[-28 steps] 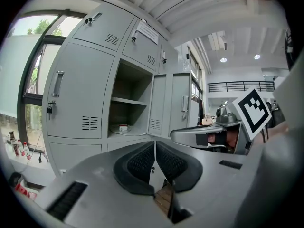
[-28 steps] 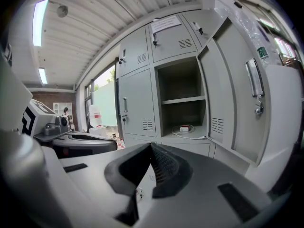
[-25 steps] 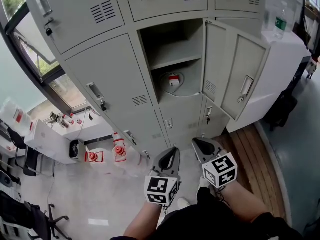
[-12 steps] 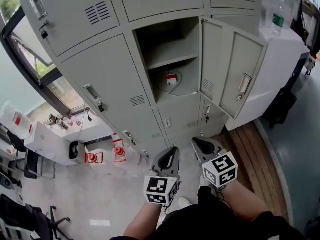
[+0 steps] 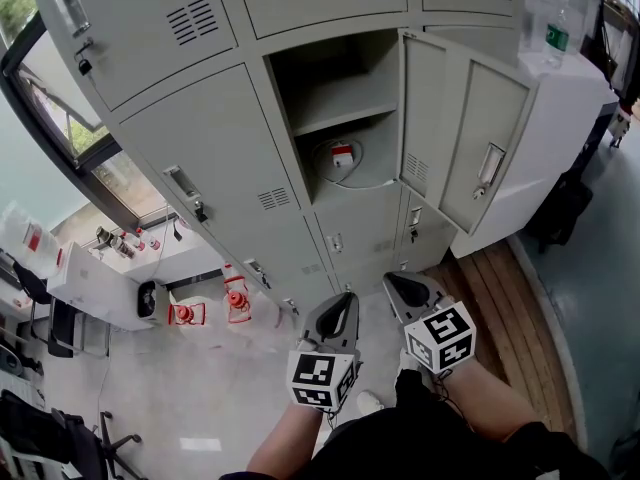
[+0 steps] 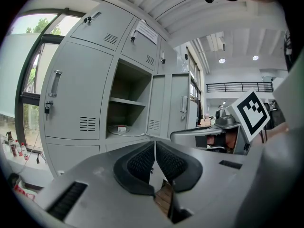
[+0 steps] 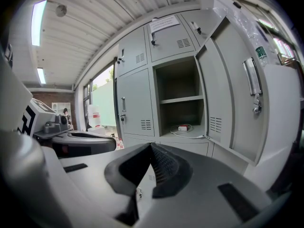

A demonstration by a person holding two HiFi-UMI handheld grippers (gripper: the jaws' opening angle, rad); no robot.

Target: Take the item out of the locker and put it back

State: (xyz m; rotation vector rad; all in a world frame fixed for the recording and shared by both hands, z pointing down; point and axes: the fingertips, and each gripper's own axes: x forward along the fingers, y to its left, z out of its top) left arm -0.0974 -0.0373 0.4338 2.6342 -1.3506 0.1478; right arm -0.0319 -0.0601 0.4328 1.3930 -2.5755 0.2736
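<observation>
A grey locker (image 5: 215, 138) stands ahead with one door (image 5: 465, 148) swung open to the right. On its lower shelf lies a small white and red item (image 5: 342, 155) with a white cable coiled round it; the same item (image 6: 121, 128) (image 7: 182, 127) shows in both gripper views. My left gripper (image 5: 343, 303) and right gripper (image 5: 397, 285) hang low in front of the person, well short of the locker. Both are shut with nothing between their pads.
Red and white bottles (image 5: 238, 298) stand on the pale floor at the left, near a white desk (image 5: 100, 278). A white cabinet (image 5: 560, 118) with a bottle (image 5: 558, 36) on top stands right of the open door. Wooden flooring (image 5: 510, 318) runs at the right.
The view has shifted slightly, so the locker sits a little higher and further left in the frame. Both grippers stay where they were.
</observation>
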